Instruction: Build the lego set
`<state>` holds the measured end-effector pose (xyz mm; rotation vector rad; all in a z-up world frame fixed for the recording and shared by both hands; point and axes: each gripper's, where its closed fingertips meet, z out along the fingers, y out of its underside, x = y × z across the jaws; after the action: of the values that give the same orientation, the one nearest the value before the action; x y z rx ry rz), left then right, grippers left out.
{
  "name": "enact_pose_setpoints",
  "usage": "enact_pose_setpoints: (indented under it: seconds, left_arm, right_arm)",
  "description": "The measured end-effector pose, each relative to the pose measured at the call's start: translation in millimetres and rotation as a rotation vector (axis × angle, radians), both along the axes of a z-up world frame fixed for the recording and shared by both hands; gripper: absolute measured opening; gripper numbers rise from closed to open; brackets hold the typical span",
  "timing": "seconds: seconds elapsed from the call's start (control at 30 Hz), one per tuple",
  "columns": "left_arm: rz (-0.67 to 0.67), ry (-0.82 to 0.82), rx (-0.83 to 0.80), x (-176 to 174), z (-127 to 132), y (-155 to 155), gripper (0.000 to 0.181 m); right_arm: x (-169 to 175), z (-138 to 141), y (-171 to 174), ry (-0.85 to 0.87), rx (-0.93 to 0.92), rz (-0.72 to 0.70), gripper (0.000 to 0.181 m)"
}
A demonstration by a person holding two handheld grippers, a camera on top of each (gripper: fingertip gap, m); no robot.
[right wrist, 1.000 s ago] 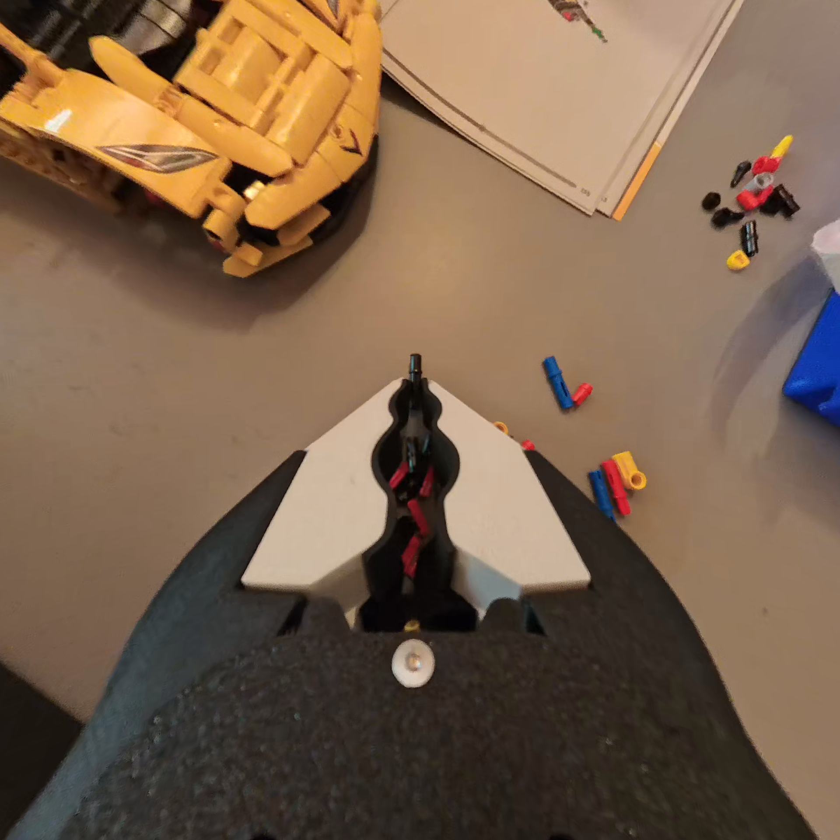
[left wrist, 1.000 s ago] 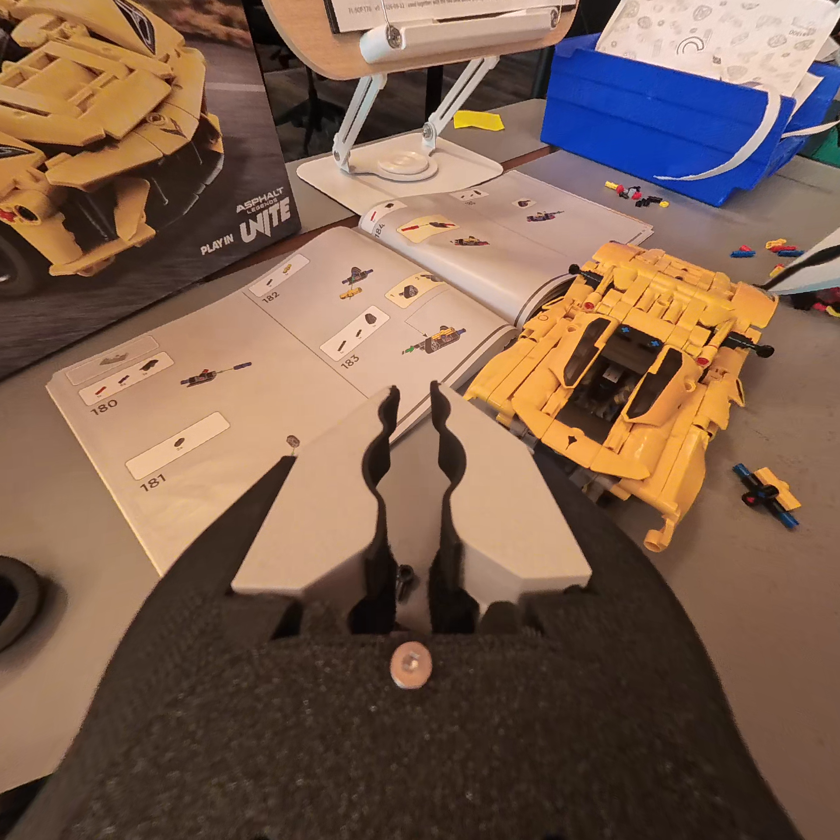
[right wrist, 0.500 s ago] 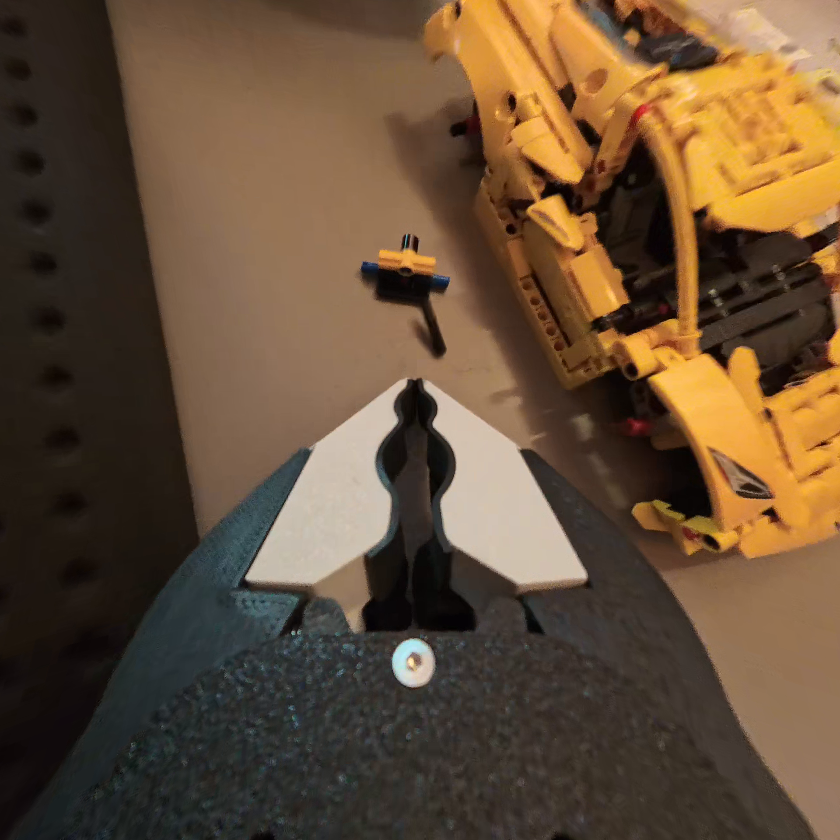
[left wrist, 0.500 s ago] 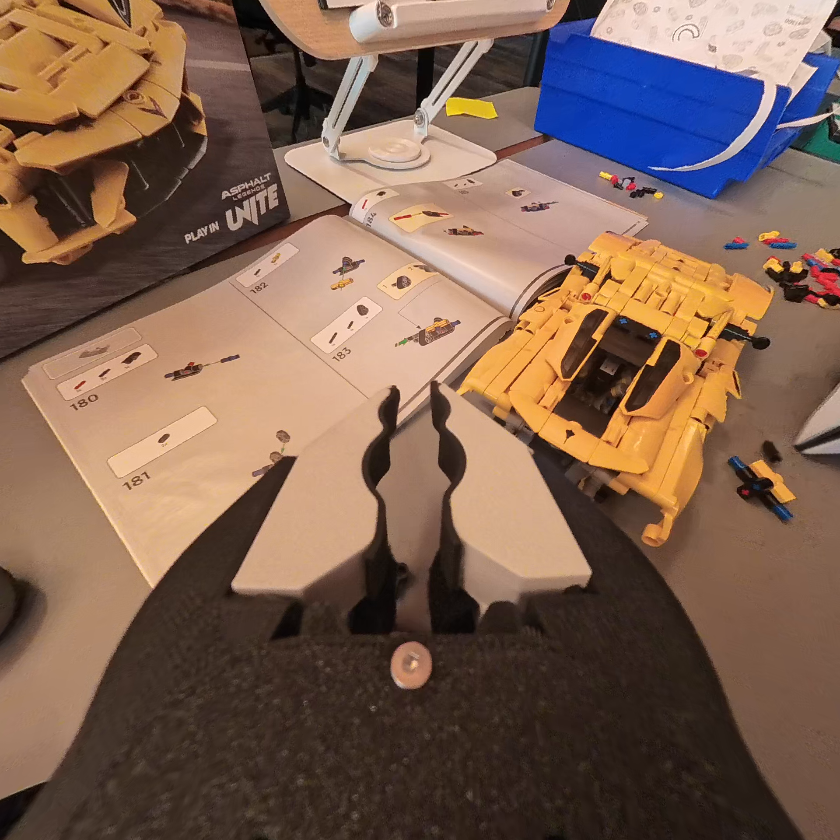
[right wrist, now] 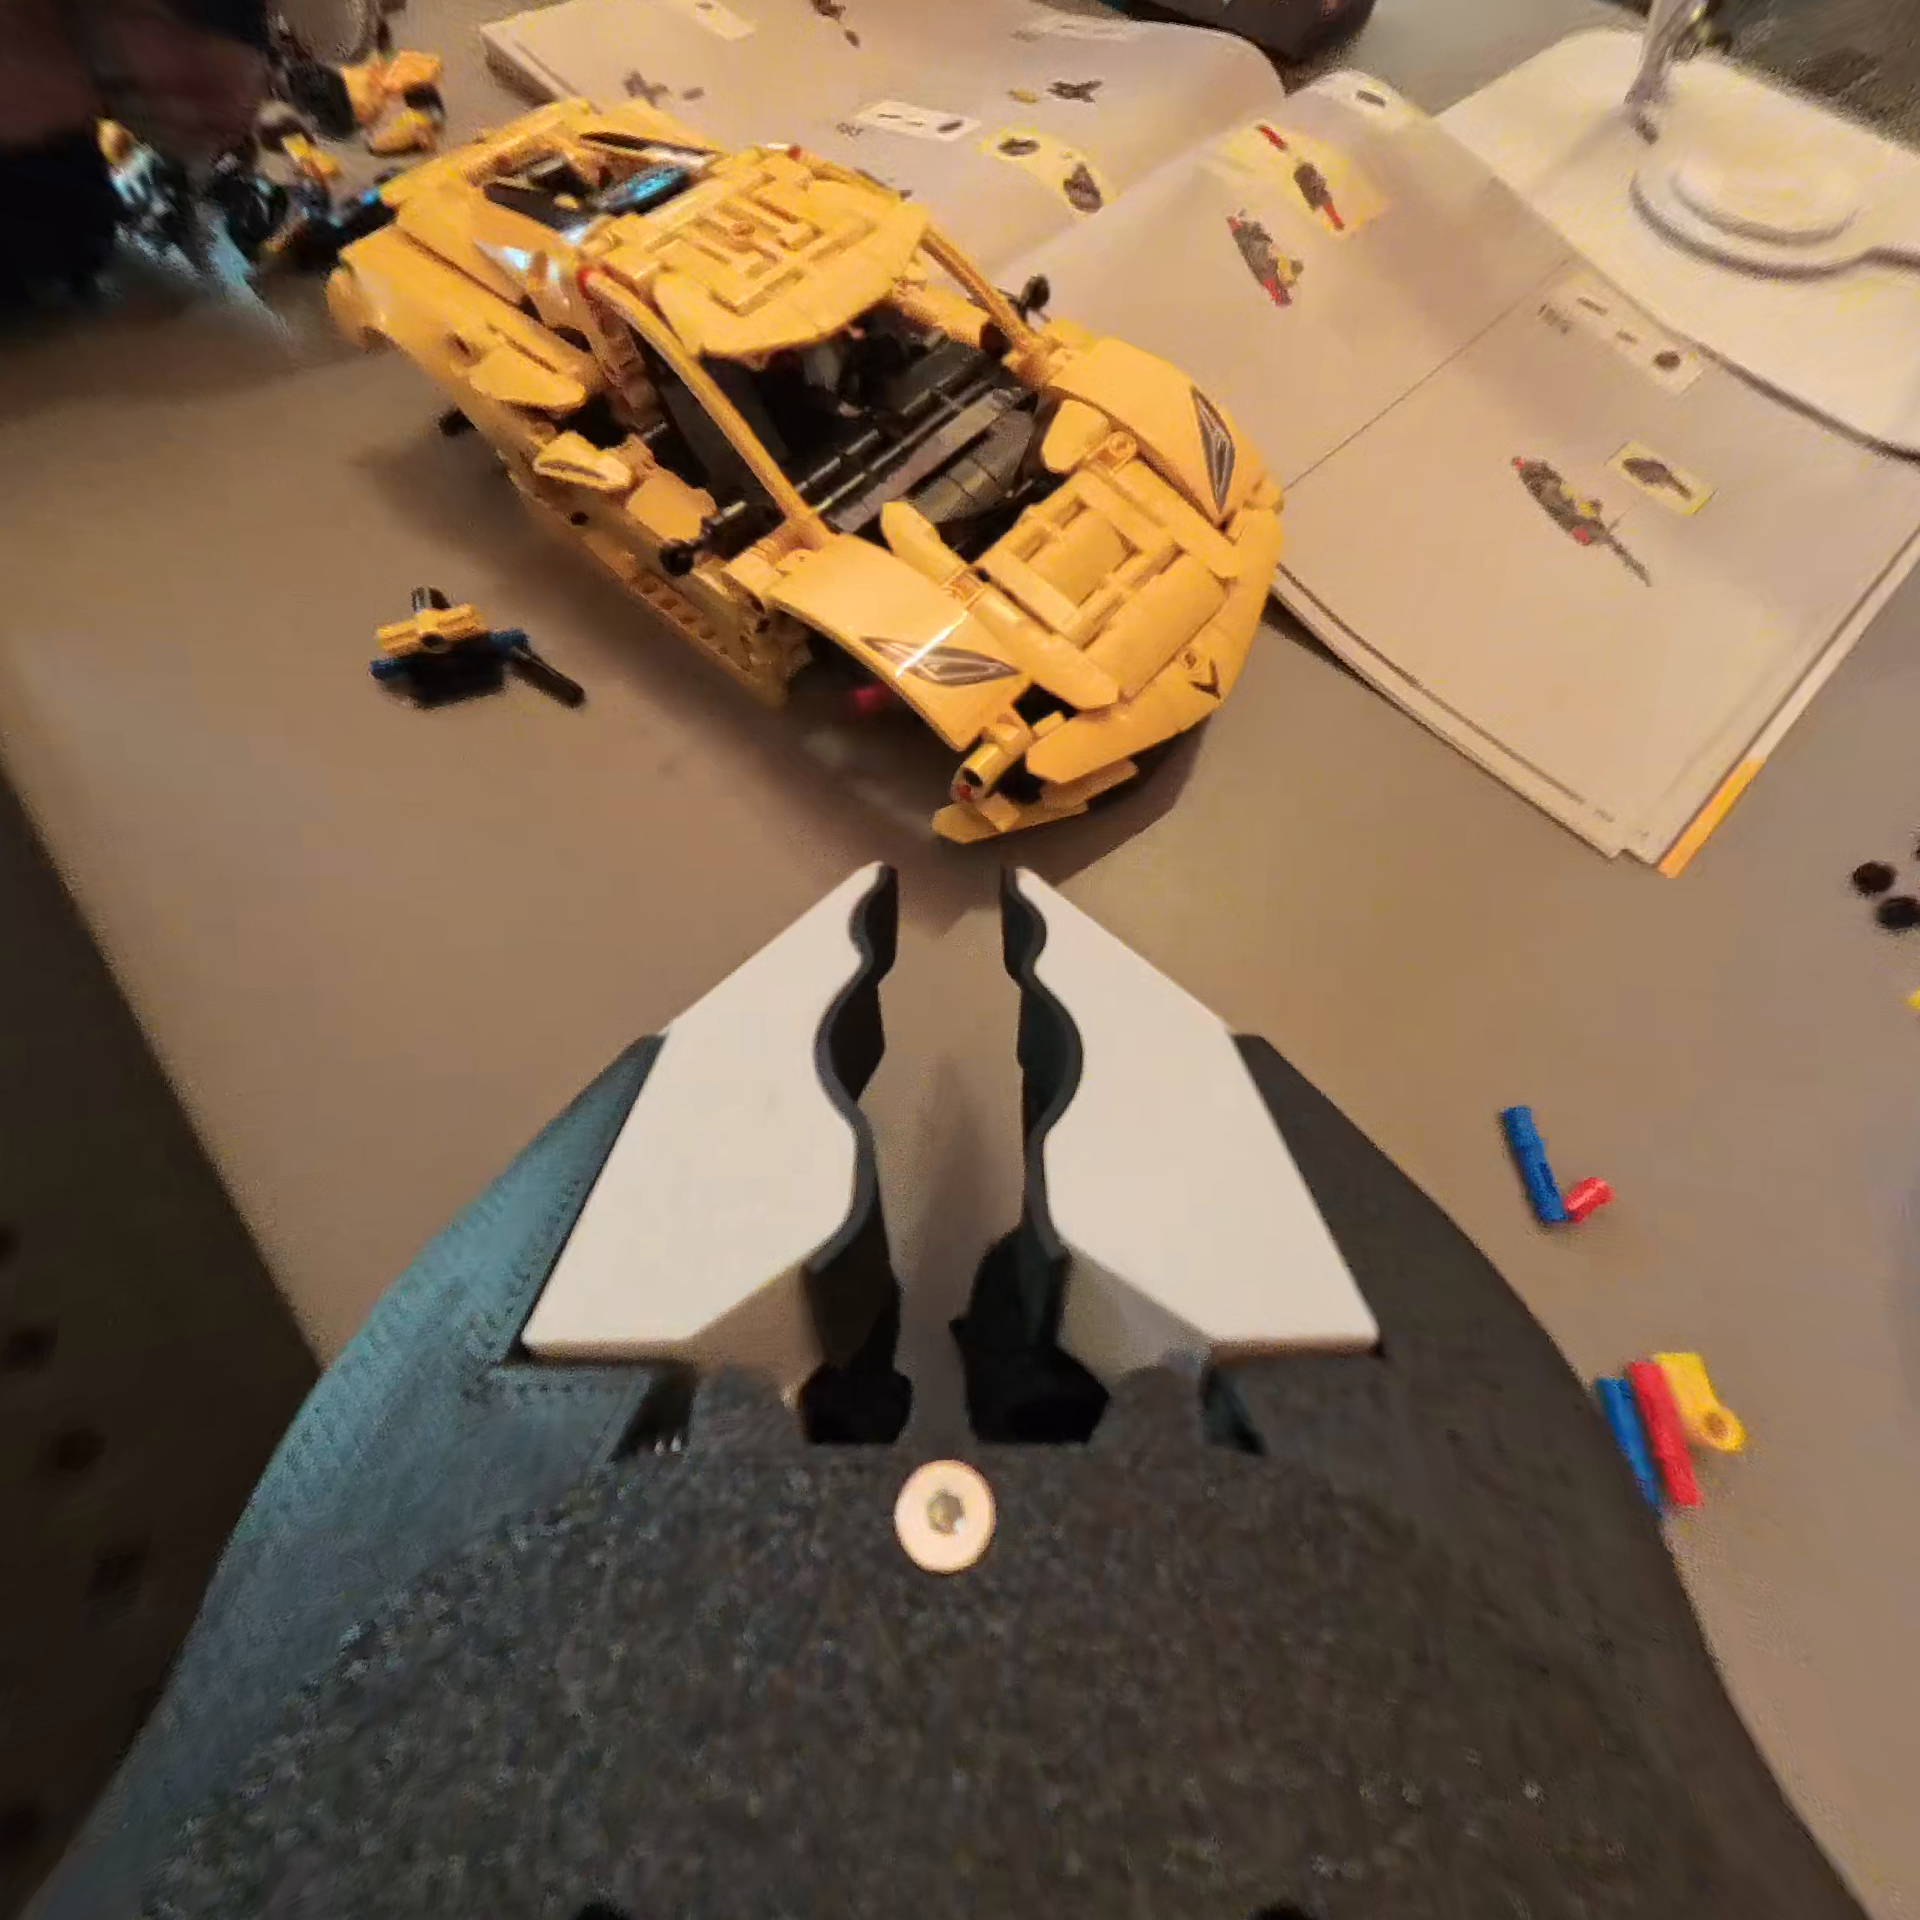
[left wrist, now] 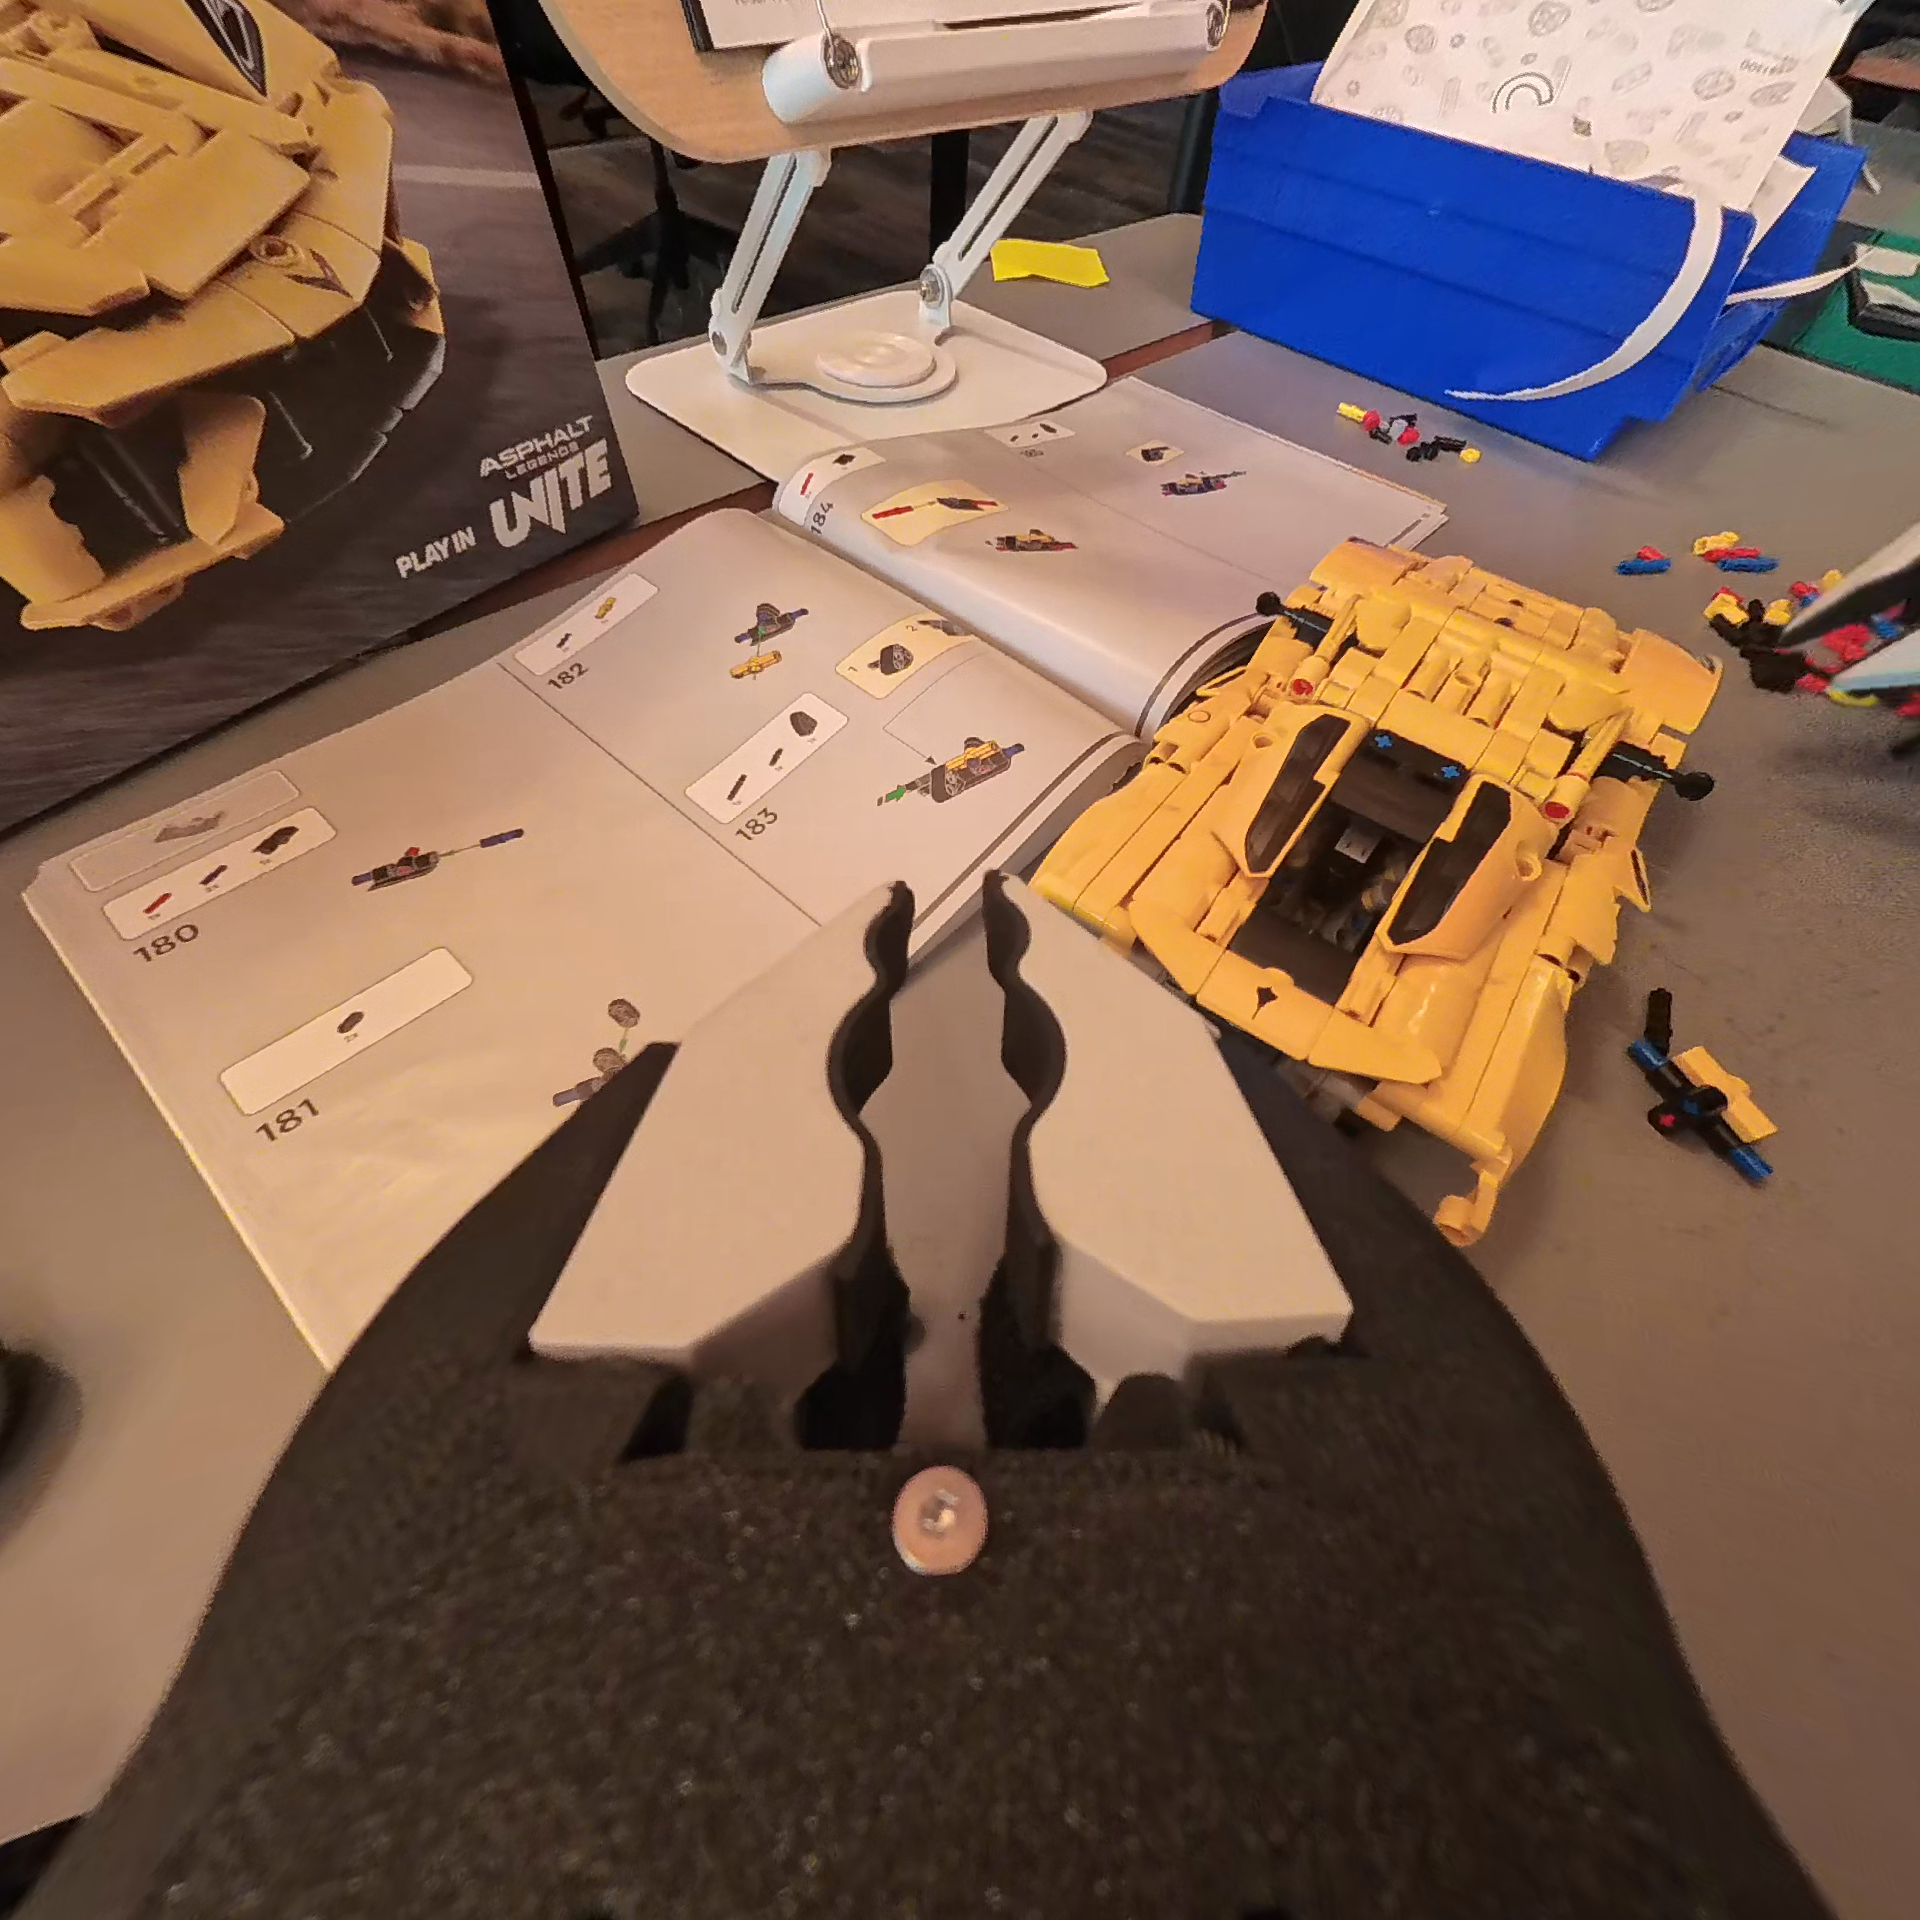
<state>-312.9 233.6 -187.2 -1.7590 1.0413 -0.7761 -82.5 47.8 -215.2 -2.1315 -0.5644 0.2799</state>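
The yellow lego car point(left wrist: 1382, 862) stands on the grey table, with its near edge against the open instruction book point(left wrist: 623, 831). My left gripper point(left wrist: 948, 894) hovers over the book's near edge, left of the car, slightly open and empty. My right gripper point(right wrist: 948, 878) is open and empty, just short of the car's nose point(right wrist: 831, 457). A small yellow, blue and black sub-assembly point(right wrist: 447, 644) lies left of the car, with a loose black pin point(right wrist: 551, 675) beside it. They also show in the left wrist view as the sub-assembly point(left wrist: 1699, 1101) and the pin point(left wrist: 1657, 1013). The right gripper's tip point(left wrist: 1870, 613) shows at that view's right edge.
The set's box point(left wrist: 260, 364), a white stand base point(left wrist: 862, 374) and a blue bin point(left wrist: 1455, 239) stand at the back. Loose pins lie near the bin point(left wrist: 1408, 436) and far right point(left wrist: 1766, 623). Blue and red pins point(right wrist: 1543, 1174) and a small cluster point(right wrist: 1662, 1423) lie right of my right gripper. The gap from one gripper's tips to the other's is roughly 30 cm. My left tips are about 20 cm from the loose black pin point(right wrist: 551, 675), my right tips only 12 cm.
My right gripper held a black pin a second ago; the pin now lies by the sub-assembly. The gripper has since opened and swung to face the car's nose. The left gripper has shifted slightly.
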Motion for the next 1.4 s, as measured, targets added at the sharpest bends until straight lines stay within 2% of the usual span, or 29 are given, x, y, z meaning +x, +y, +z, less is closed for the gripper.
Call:
enact_pose_setpoints:
  seconds: [0.07, 0.13, 0.17, 0.23, 0.43, 0.47, 0.5, 0.63, 0.77, 0.87, 0.93, 1.0, 1.13, 1.2, 1.4]
  left_arm:
    - [-0.004, 0.004, -0.005, 1, -2, 0, 0.014]
    - [-0.012, 0.010, -0.015, 2, -4, -2, 0.013]
    - [-0.015, 0.008, -0.017, 2, -4, -2, 0.013]
    - [-0.020, 0.006, -0.017, 3, -4, -3, 0.013]
    - [-0.031, 0.007, 0.001, 4, 0, -7, 0.013]
    - [-0.032, 0.010, 0.003, 5, -1, -8, 0.013]
    - [-0.034, 0.011, 0.004, 5, -1, -8, 0.013]
    - [-0.036, 0.016, 0.014, 6, -1, -9, 0.013]
    - [-0.034, 0.016, 0.025, 6, 0, -8, 0.013]
    - [-0.035, 0.020, 0.026, 6, -1, -9, 0.013]
    - [-0.039, 0.020, 0.019, 7, -2, -9, 0.013]
    - [-0.043, 0.022, 0.015, 7, -3, -10, 0.013]
    - [-0.041, 0.024, 0.024, 7, -2, -10, 0.013]
    - [-0.043, 0.025, 0.016, 7, -4, -10, 0.013]
    - [-0.050, 0.033, 0.017, 8, -6, -11, 0.013]
  right_arm:
    - [-20, -2, 2, 0.055, -0.031, 0.030, 0.021]
    - [-73, -10, 1, 0.096, -0.065, 0.176, 0.025]
    - [-97, -18, 0, 0.083, -0.088, 0.239, 0.028]
    - [-122, -37, 0, -0.004, -0.135, 0.316, 0.034]
    - [-140, -40, 8, -0.048, -0.090, 0.374, 0.028]
    - [-139, -41, 8, -0.066, -0.085, 0.372, 0.024]
    - [-137, -41, 8, -0.085, -0.082, 0.372, 0.011]
    - [-130, -41, -3, -0.091, -0.126, 0.350, 0.003]
    - [-115, -41, -27, -0.095, -0.157, 0.358, 0.003]
    - [-110, -41, -30, -0.062, -0.139, 0.333, 0.004]
    - [-99, -36, -25, -0.080, -0.118, 0.287, 0.027]
    - [-63, -24, -19, -0.116, -0.076, 0.193, 0.025]
    - [55, -15, -12, -0.222, -0.060, -0.154, 0.018]
    - [84, -16, -11, -0.227, -0.068, -0.230, 0.018]
    - [85, -28, -1, -0.179, -0.117, -0.230, 0.016]
